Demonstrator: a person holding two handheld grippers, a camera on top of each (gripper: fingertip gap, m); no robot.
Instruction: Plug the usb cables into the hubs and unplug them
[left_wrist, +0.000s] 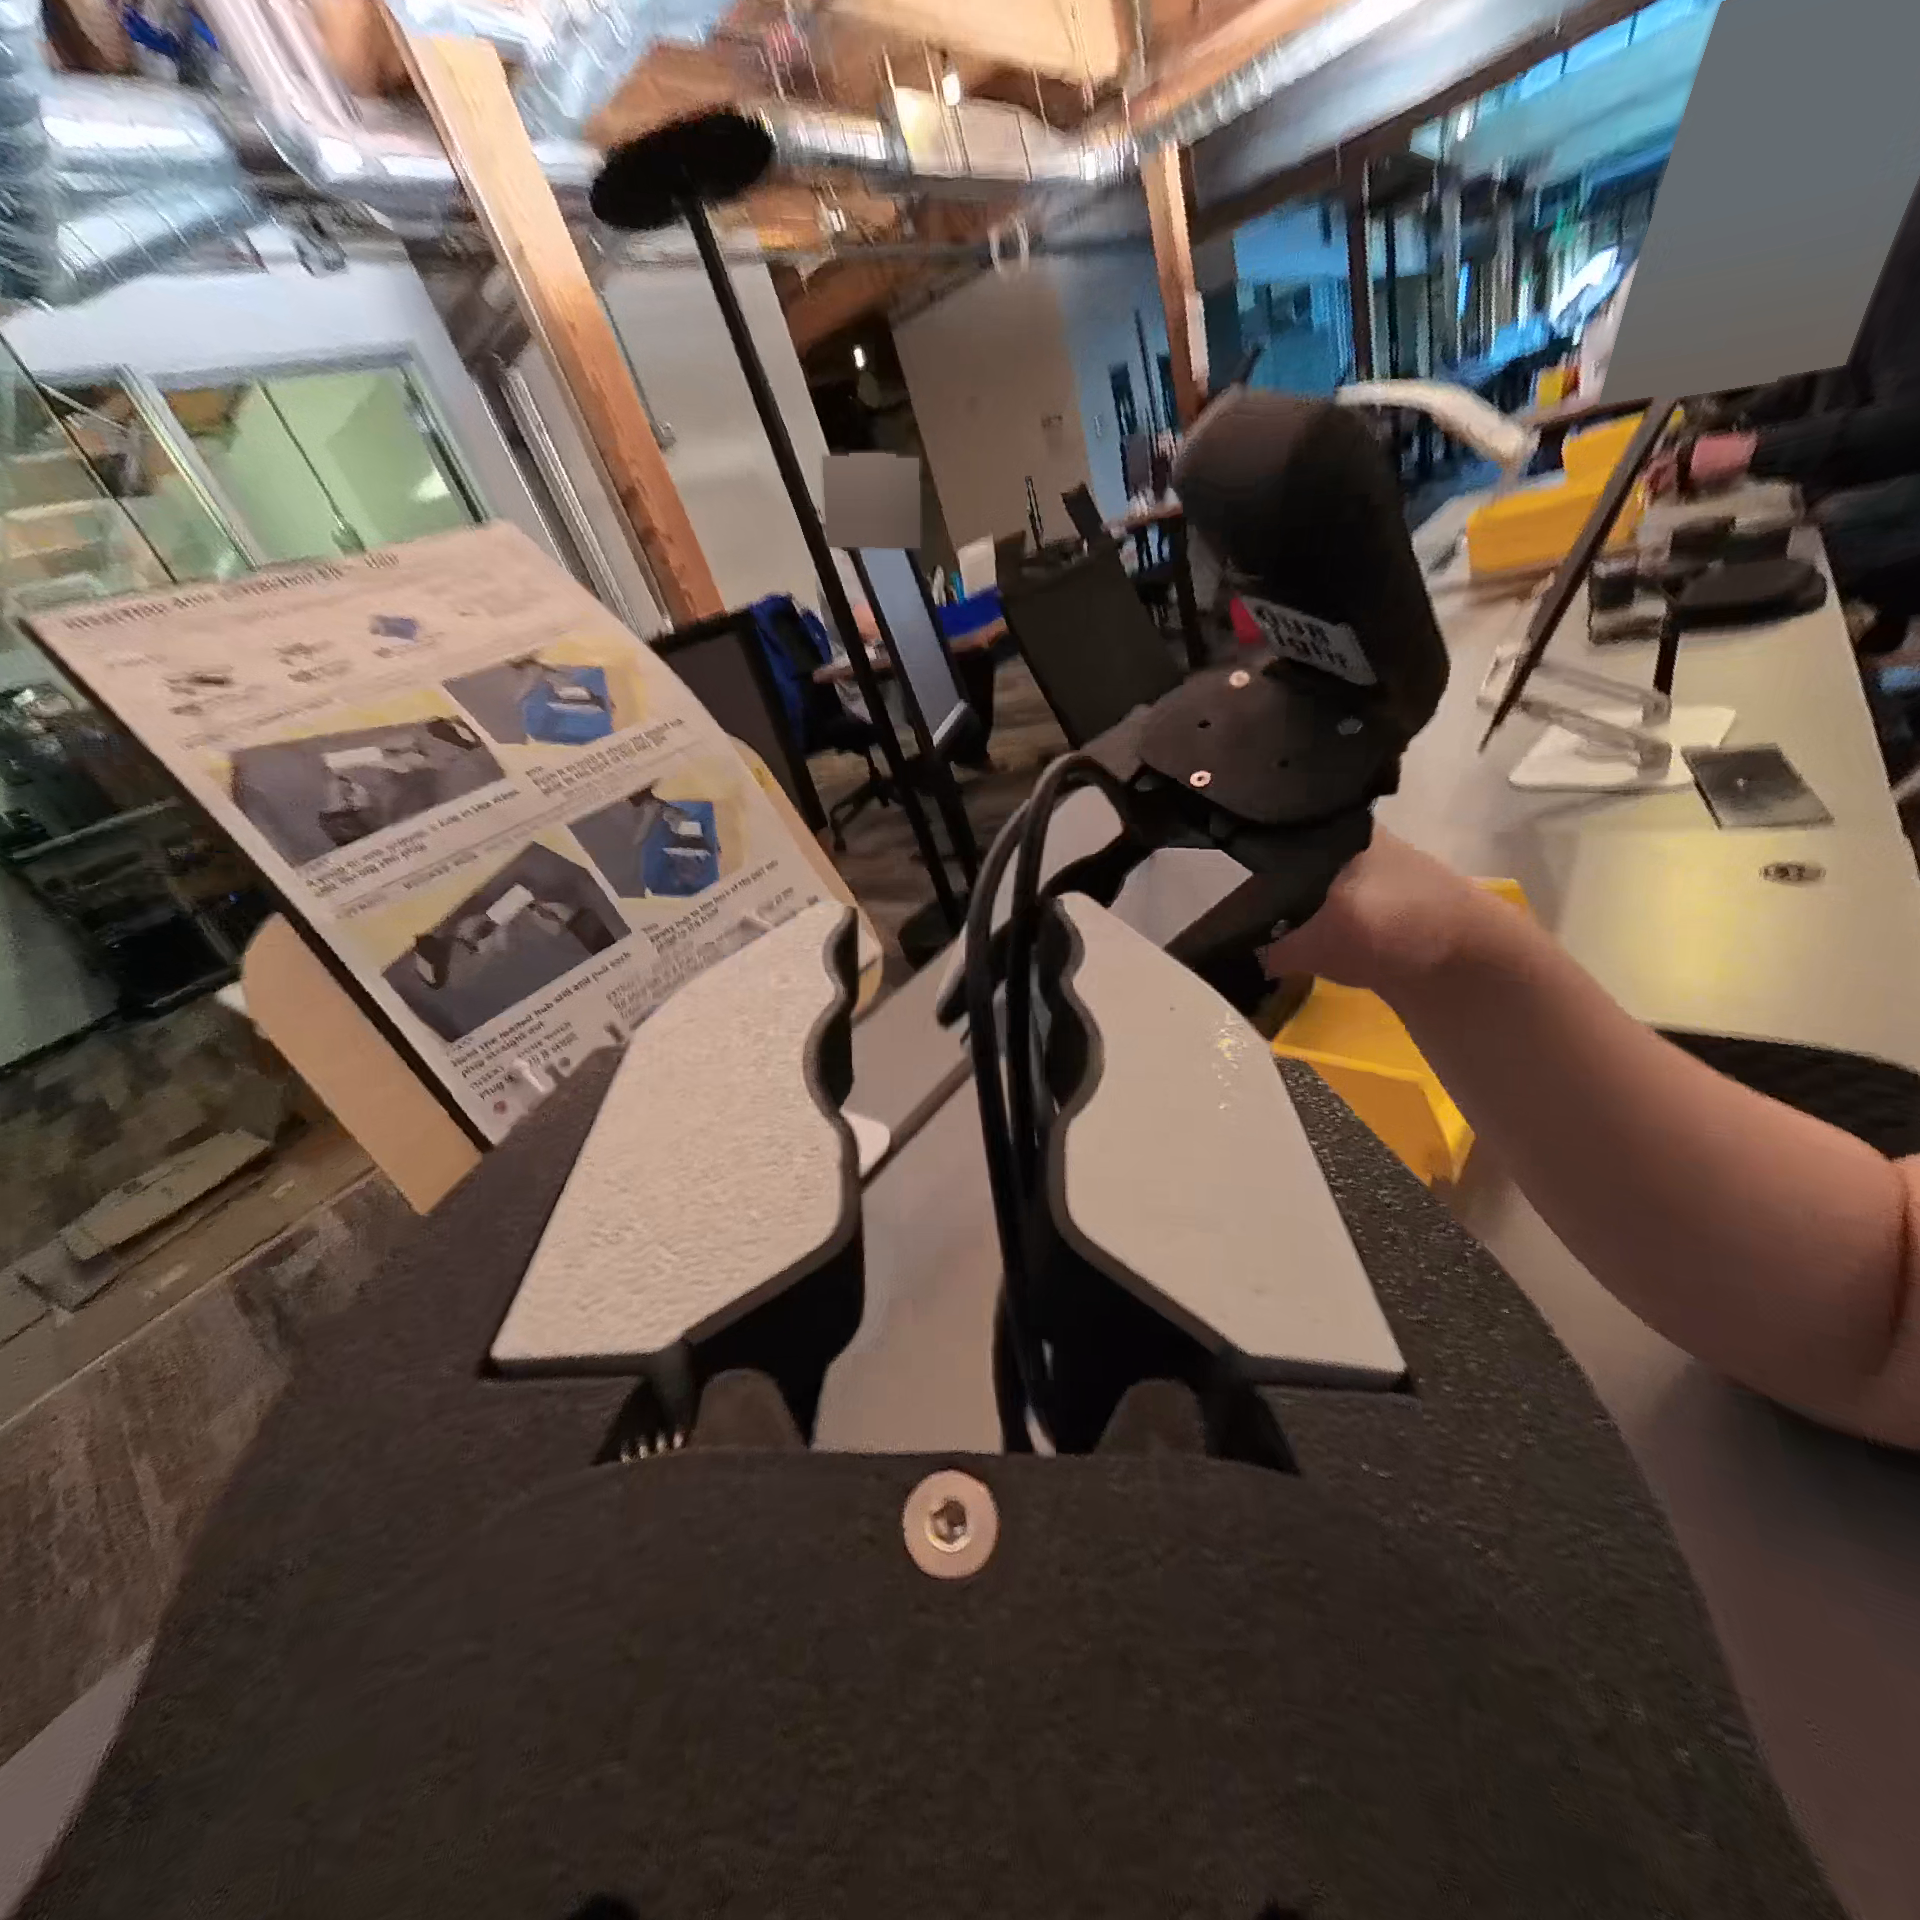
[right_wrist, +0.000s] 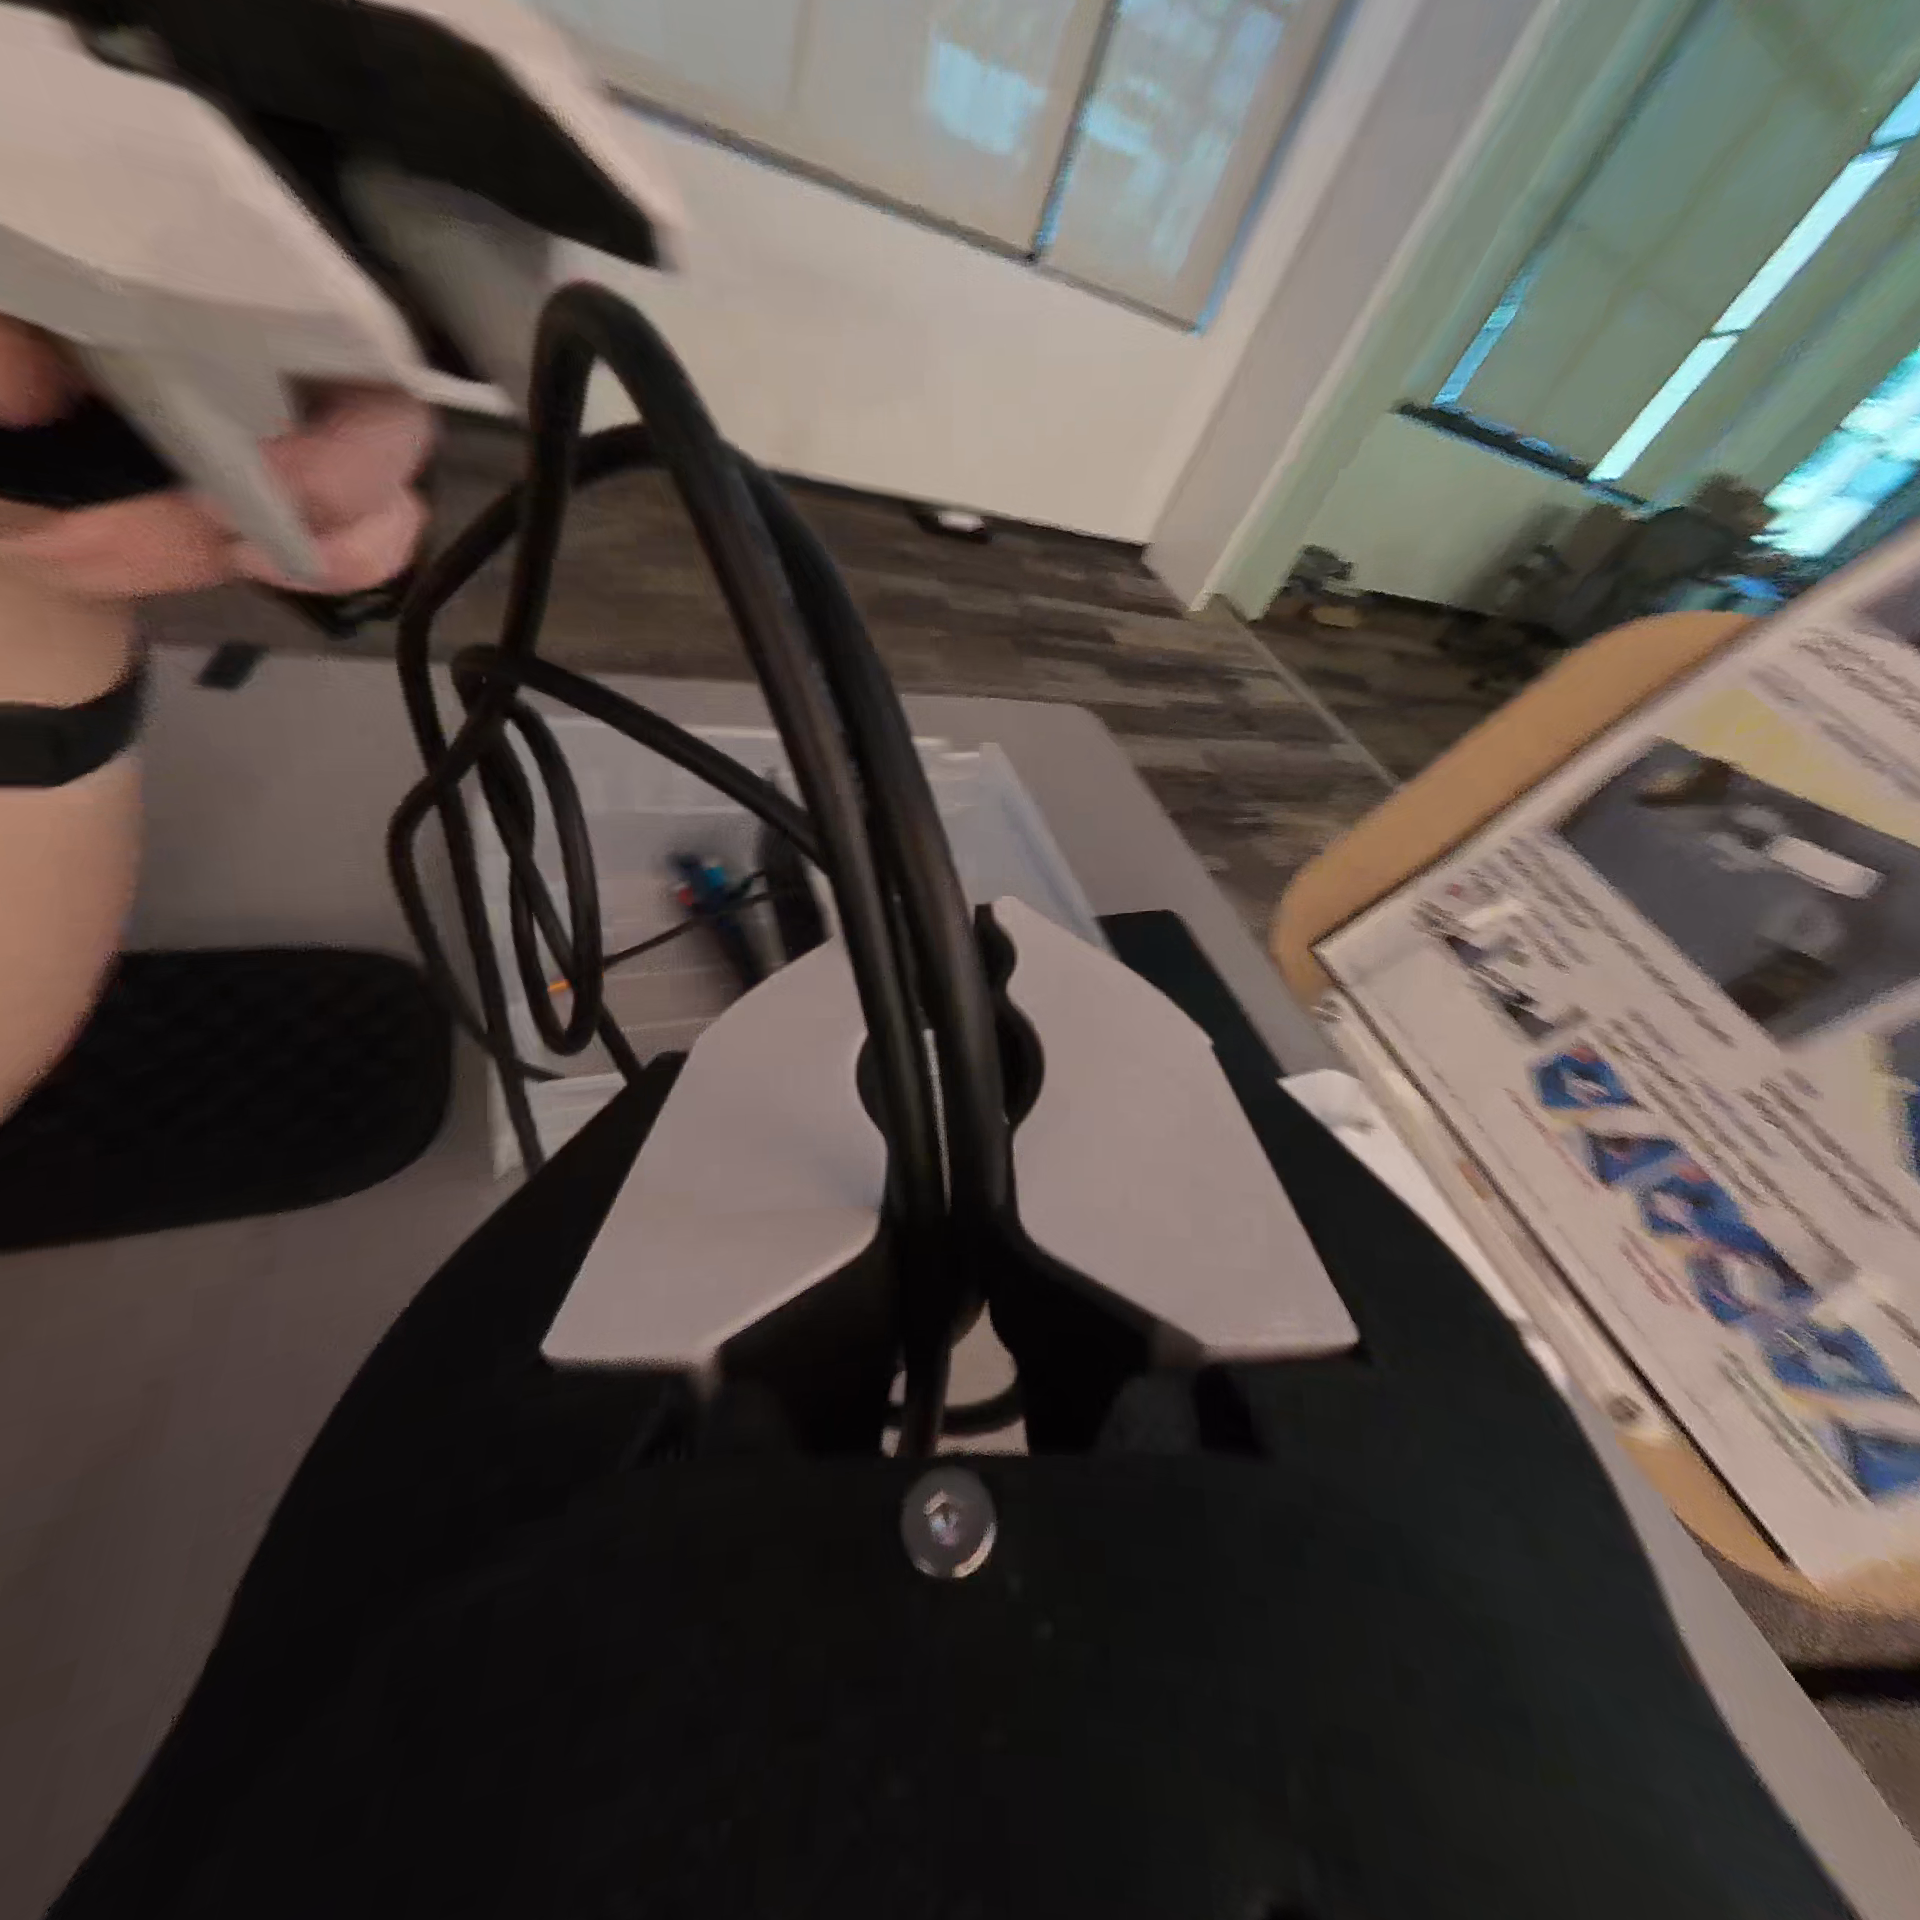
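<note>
My right gripper is shut on a bundle of black USB cables, which arch up out of its jaws and loop down toward the table. In the left wrist view, that gripper is held up by a hand ahead and to the right. My left gripper is open. The black cables run between its grey fingers, close along the right one. The left gripper's body is blurred at the upper left of the right wrist view. I see no hub clearly.
An instruction board leans at the table's left edge, and it also shows in the right wrist view. A white tray holds more cables. There is also a black mat, a yellow bin and a lamp pole. A person is at the far right.
</note>
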